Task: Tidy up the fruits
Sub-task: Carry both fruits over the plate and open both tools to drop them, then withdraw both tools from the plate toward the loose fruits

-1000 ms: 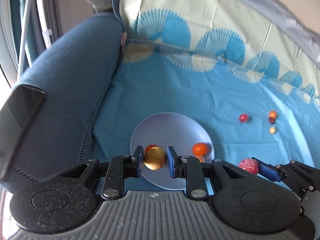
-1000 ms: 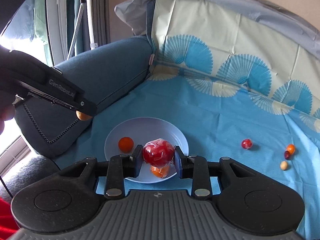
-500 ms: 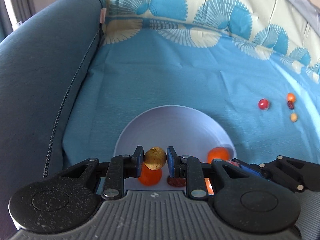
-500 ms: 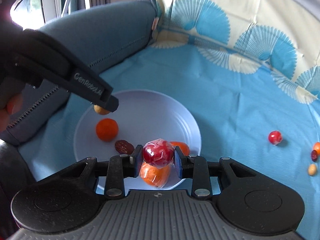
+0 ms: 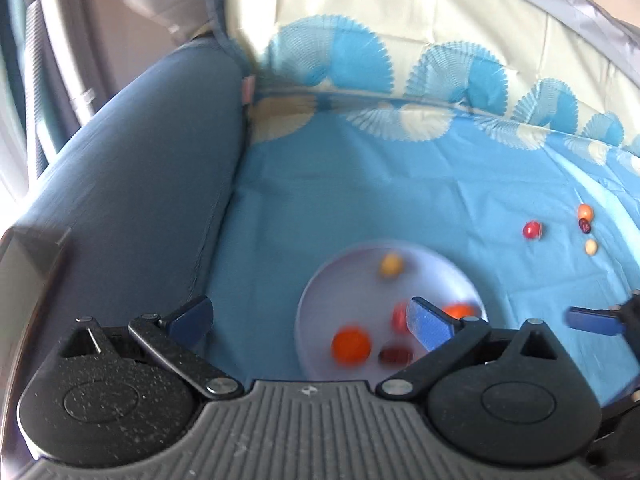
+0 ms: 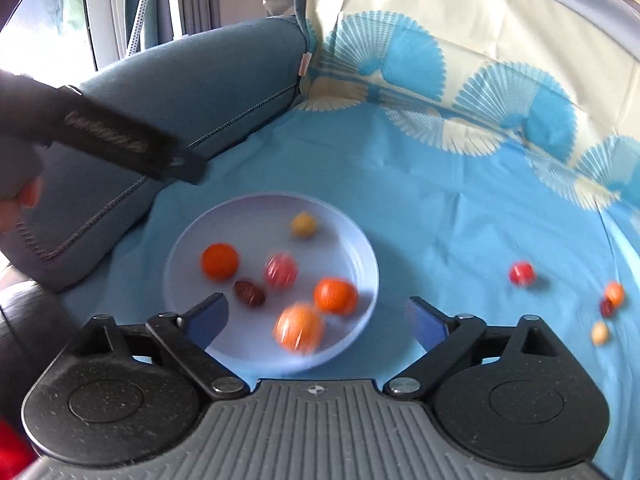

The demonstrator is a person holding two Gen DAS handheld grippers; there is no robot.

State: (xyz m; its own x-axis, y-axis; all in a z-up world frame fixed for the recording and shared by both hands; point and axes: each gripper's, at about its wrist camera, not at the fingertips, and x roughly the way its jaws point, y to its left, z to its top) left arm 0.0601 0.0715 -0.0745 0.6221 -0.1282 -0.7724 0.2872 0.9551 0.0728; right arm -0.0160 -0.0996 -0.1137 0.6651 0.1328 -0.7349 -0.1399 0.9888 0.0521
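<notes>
While both the left hand-held gripper (image 5: 308,320) and the right hand-held gripper (image 6: 316,320) stand wide open and empty, six small fruits lie in the plate (image 6: 192,240). The loose red fruit (image 6: 522,273) on the blue cloth (image 6: 440,220) appears light, round and prone to rolling; grip it across its widest part, gently.

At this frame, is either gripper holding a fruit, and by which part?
Nothing is held. The left gripper and right gripper both stand open and empty, above the plate.
</notes>
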